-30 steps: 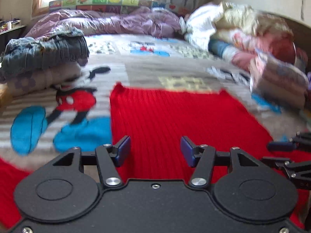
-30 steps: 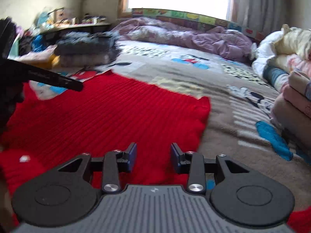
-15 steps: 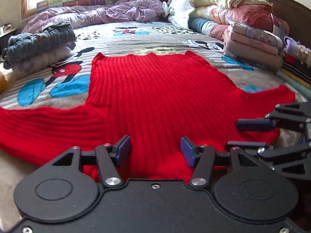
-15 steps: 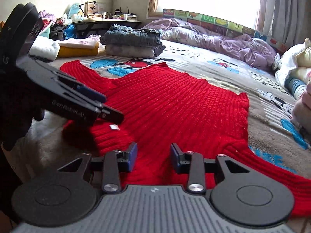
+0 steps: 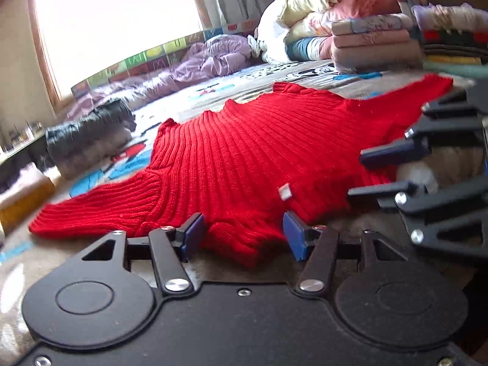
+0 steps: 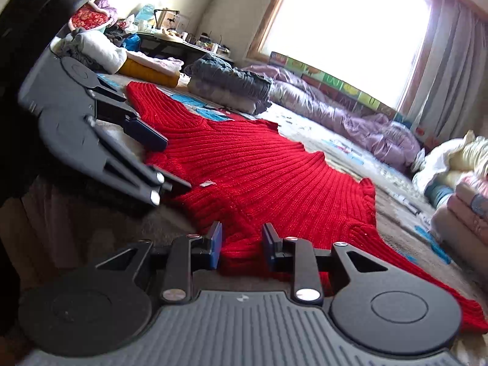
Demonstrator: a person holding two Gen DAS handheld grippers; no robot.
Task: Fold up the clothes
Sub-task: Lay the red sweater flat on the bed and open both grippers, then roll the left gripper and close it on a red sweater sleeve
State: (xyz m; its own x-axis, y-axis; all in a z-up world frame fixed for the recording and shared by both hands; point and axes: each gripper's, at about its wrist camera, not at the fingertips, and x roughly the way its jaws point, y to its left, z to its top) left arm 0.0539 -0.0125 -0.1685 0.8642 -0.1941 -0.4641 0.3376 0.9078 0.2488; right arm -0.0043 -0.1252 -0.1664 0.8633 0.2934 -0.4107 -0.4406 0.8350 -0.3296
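Both grippers are dropping low toward the near edge of the red sweater [image 5: 259, 152], where half a second ago they were hovering higher over its middle; both views are now tilting and skimming the bed.

Left gripper [image 5: 241, 235] is standing spread, its blue pads flanking a bunched lump of knit at the collar end, at 6 o'clock of the garment; whether the pads are touching the cloth I cannot tell. Right gripper [image 6: 241, 244] is likewise spread, with a ridge of red knit lying between its pads near the shoulder, not yet pinched as far as the pictures show.

The sweater is lying spread flat on the cartoon-print blanket [image 5: 213, 91], body running away toward 12 o'clock, one sleeve stretching out toward 9 o'clock in the left view and the other toward 3 o'clock. A small white tag [image 5: 285, 191] is showing near the neck.

Judging progress: this garment is lying open, with no fold in it. Folded stacks are sitting nearby, a grey pile [image 5: 88, 134] at 10 o'clock and a pastel stack [image 5: 375, 45] at 2 o'clock, so some clothes are already lying folded. What is left for the red one seems to be gripping the collar edge and folding.
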